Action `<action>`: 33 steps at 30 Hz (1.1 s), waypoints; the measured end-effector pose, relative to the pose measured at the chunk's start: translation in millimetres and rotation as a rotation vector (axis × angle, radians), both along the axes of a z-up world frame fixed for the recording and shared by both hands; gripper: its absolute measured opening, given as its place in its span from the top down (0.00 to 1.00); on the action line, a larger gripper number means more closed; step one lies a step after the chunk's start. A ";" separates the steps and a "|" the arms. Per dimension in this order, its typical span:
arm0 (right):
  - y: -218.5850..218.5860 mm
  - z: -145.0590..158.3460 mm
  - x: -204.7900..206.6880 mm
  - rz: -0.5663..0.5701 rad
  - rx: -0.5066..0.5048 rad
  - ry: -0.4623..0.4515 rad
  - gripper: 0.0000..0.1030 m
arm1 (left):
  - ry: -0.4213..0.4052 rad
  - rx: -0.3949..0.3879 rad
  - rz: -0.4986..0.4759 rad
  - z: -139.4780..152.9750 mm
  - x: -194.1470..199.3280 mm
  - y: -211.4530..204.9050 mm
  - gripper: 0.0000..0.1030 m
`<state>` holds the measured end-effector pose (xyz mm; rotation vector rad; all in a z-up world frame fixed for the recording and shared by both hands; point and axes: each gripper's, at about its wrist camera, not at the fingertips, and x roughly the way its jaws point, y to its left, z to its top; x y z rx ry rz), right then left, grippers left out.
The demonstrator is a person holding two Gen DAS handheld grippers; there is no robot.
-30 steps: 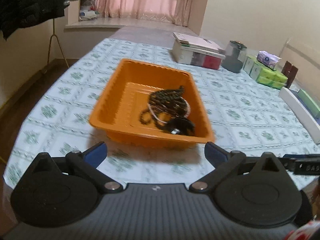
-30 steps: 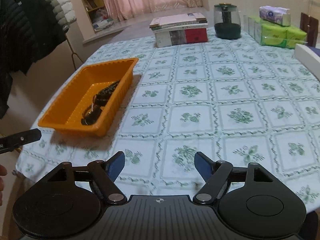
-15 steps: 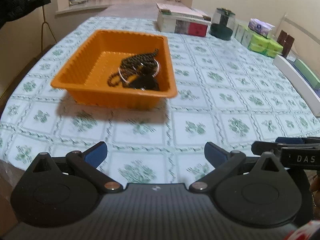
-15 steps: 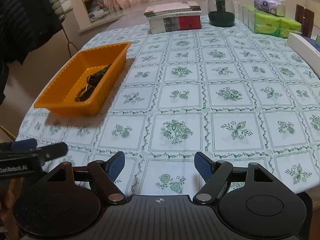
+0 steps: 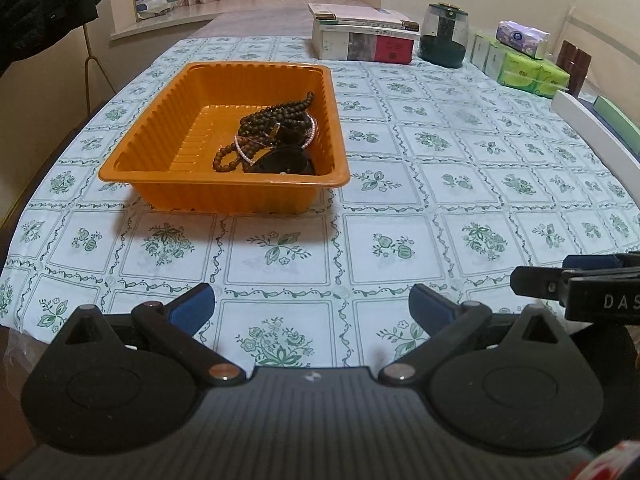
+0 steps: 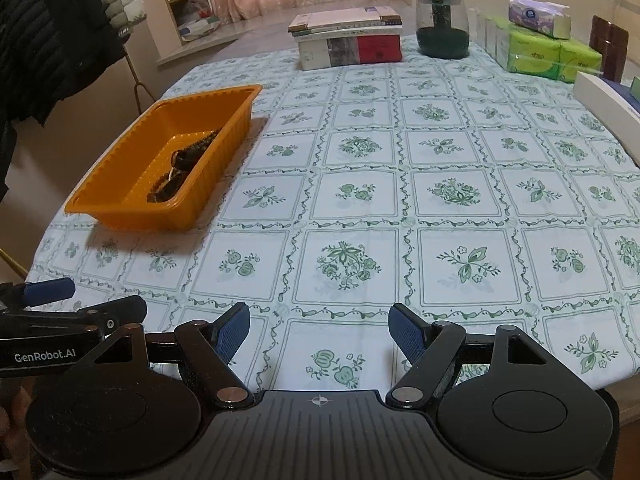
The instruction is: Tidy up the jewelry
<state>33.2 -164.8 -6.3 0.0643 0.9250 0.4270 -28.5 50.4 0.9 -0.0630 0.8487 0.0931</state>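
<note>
Jaws on your left gripper point(image 5: 311, 305) stand wide apart with nothing between them, only bare flowered tablecloth point(image 5: 472, 184) showing in the gap. Ahead of them and a little to their left sits the orange tray point(image 5: 144, 152), well apart from the blue pads. Inside it, heaped against the tray's right wall, lie a dark bead necklace point(image 5: 276, 118), a thin pale bracelet point(image 5: 248, 154) looped across it, and a black piece point(image 5: 284, 162) at the near end that you cannot make out clearly. Just to the right of these jaws, your right gripper point(image 6: 319, 332) pokes in from the edge.

Its jaws are also spread wide and empty, with tablecloth between the pads. From them the tray lies ahead and far off to the left, its beads only partly visible over the rim. Farther out, straight ahead at the table's far edge, stands a stack of books point(image 6: 348, 42), with a dark glass jar point(image 6: 442, 26) to its right, then green tissue packs point(image 6: 544, 54). A dark coat point(image 6: 52, 40) hangs beyond the tray.
</note>
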 end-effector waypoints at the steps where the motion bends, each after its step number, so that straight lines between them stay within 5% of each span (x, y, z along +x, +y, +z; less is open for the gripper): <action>1: -0.1 -0.4 0.0 0.001 0.000 0.001 0.26 | 0.001 -0.001 -0.001 -0.5 0.4 0.1 0.00; 33: 1.7 -3.5 2.1 0.005 -0.004 0.000 0.26 | -0.001 0.000 -0.011 -1.1 2.1 -2.2 0.00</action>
